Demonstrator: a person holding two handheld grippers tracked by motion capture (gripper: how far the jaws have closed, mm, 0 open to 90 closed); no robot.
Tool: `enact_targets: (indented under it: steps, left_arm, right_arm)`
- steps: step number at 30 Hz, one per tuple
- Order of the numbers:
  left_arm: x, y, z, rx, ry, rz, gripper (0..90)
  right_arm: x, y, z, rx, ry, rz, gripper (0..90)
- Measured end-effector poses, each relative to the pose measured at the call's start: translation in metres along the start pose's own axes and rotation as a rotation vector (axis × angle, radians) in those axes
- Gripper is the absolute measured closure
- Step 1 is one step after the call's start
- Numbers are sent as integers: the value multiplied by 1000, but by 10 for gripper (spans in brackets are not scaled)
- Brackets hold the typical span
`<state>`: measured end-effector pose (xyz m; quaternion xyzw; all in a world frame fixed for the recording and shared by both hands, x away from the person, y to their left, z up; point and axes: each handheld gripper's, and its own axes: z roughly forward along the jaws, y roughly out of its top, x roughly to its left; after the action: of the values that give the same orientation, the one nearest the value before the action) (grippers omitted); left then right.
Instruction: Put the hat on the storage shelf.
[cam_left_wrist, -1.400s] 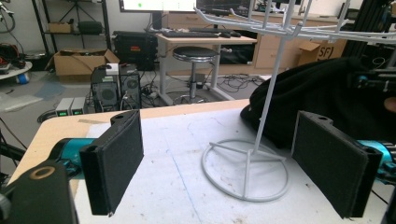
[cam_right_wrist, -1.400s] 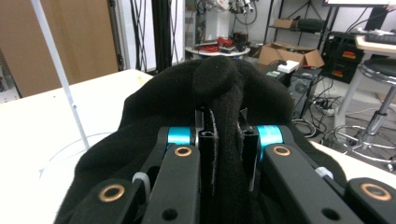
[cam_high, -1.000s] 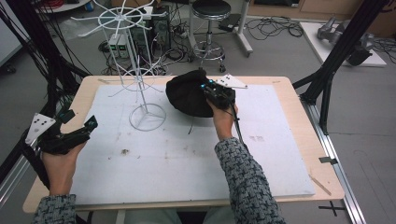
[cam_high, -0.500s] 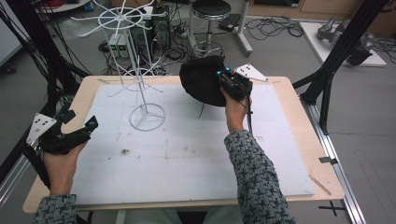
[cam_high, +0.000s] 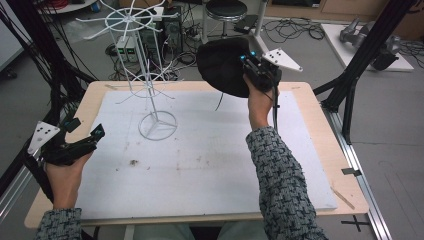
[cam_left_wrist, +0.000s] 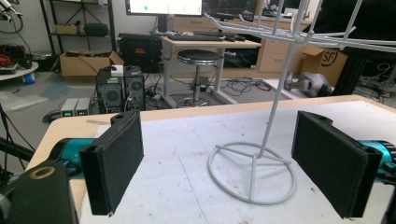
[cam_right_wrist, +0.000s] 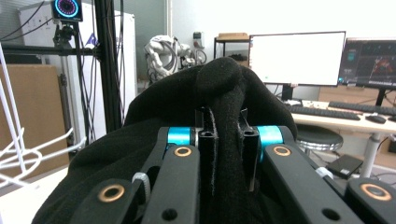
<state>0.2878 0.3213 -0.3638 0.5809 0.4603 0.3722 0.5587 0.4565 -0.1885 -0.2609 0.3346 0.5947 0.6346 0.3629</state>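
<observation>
A black cap (cam_high: 222, 65) hangs in the air above the table's far edge, pinched by my right gripper (cam_high: 248, 66), which is shut on a fold of its fabric (cam_right_wrist: 224, 135). The white wire rack (cam_high: 145, 75) stands on its ring base (cam_high: 158, 125) at the back left of the white mat. In the left gripper view that base (cam_left_wrist: 252, 175) lies ahead between the two pads. My left gripper (cam_high: 85, 135) is open and holds nothing, low at the table's left front.
The white mat (cam_high: 210, 155) covers most of the wooden table (cam_high: 320, 125). A small dark speck (cam_high: 133, 162) lies on the mat. Black frame posts (cam_high: 350, 85) rise at the right edge. A stool (cam_high: 225, 10) and cables sit on the floor beyond.
My right gripper has lifted the cap off the table and carried it up and away toward the far edge. The left gripper has stayed in place.
</observation>
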Motion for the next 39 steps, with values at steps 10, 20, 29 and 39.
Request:
enact_targets:
  steps: [10, 20, 29, 39]
  left_arm:
    - [0, -1, 1, 2, -2, -4, 169]
    - [0, -1, 1, 1, -4, -4, 169]
    - [-1, 0, 1, 0, -7, -3, 169]
    - [-1, 0, 0, -4, -6, -5, 169]
  right_arm:
    - [1, 39, 1, -53, -1, -18, 834]
    - [7, 83, 0, -121, -1, -25, 833]
    - [22, 125, -4, -165, 0, -42, 833]
    - [42, 158, -11, -217, 16, -40, 831]
